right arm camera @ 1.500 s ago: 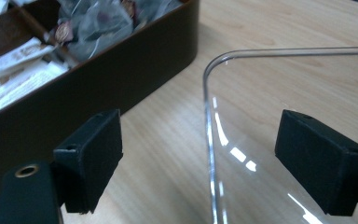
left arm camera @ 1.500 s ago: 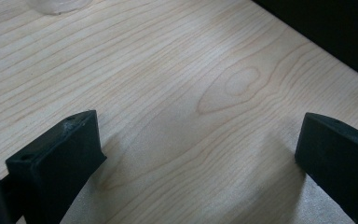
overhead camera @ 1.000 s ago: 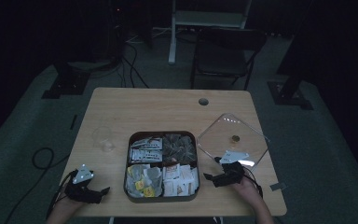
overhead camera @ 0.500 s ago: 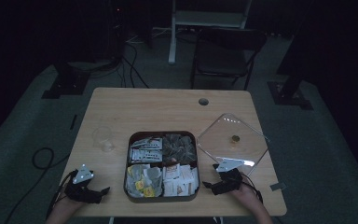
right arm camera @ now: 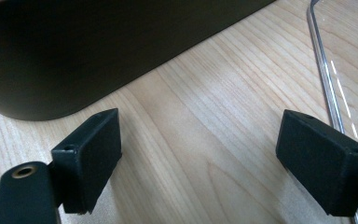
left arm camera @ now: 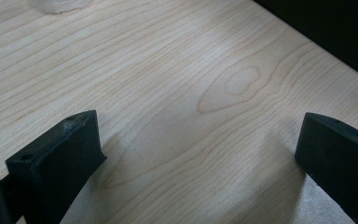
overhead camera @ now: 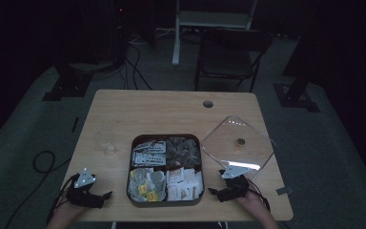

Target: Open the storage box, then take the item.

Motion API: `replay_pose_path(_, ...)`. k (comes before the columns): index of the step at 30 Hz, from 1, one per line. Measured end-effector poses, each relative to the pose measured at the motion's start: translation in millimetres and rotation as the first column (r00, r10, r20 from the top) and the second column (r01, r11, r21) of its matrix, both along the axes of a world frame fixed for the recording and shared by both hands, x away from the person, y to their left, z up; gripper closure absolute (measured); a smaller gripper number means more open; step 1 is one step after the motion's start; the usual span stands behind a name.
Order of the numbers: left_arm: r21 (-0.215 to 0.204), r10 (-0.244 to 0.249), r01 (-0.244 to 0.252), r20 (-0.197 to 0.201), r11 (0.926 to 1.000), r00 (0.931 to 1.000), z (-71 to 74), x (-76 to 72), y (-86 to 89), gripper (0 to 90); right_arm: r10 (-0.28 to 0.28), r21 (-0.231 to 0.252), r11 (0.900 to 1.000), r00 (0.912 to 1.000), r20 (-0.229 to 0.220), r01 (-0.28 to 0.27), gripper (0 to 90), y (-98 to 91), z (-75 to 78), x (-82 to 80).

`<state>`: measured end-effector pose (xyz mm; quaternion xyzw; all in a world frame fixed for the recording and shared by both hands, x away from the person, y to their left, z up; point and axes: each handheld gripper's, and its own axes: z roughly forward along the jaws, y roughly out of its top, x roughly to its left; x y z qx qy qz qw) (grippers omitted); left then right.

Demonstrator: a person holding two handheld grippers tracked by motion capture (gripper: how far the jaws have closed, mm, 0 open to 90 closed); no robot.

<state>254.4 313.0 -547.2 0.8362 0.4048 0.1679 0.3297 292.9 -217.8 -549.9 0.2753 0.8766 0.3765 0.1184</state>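
Note:
A dark four-compartment box (overhead camera: 129, 191) full of tea bags and sachets sits at the table's front middle. Its clear lid (overhead camera: 238, 145) with a small gold knob lies flat to the right. My left gripper (overhead camera: 106, 196) rests low at the front left corner, open, jaws over bare wood (left arm camera: 200, 126). My right gripper (overhead camera: 213, 192) lies at the front right, just beside the box's right wall (right arm camera: 98, 51), open with nothing between its fingers (right arm camera: 91, 154). The lid's edge (right arm camera: 324, 70) runs past its right jaw.
A clear glass cup (overhead camera: 106, 141) stands left of the box; its base (left arm camera: 58, 4) shows ahead of the left jaws. A cable hole (overhead camera: 208, 103) sits near the table's far edge. A chair (overhead camera: 228, 52) and cables stand beyond the table.
The right gripper has drawn back a little toward the table's front edge and sunk lower. The left gripper has stayed in place.

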Motion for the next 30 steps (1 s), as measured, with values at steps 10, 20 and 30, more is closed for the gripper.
replay_pose_path(10, 0.002, -0.001, 0.001, -0.001, 1.0000, 1.0000, 0.1, 0.1, 0.2, 1.0, 0.001, -0.002, 1.0000, 1.0000, 0.001, -0.001, 12.8, -1.3, -0.2, -0.9)
replay_pose_path(20, 0.001, 0.008, -0.008, -0.002, 1.0000, 1.0000, 0.2, -0.3, -0.5, 0.9, 0.001, -0.002, 1.0000, 1.0000, -0.001, -0.001, 12.5, -1.4, -0.2, -0.9)
replay_pose_path(30, 0.012, 0.042, -0.041, -0.033, 0.9991, 0.9986, 3.5, -1.5, -1.6, 1.0, 0.001, -0.002, 1.0000, 1.0000, -0.001, -0.001, 12.5, -1.3, -0.1, -0.8)
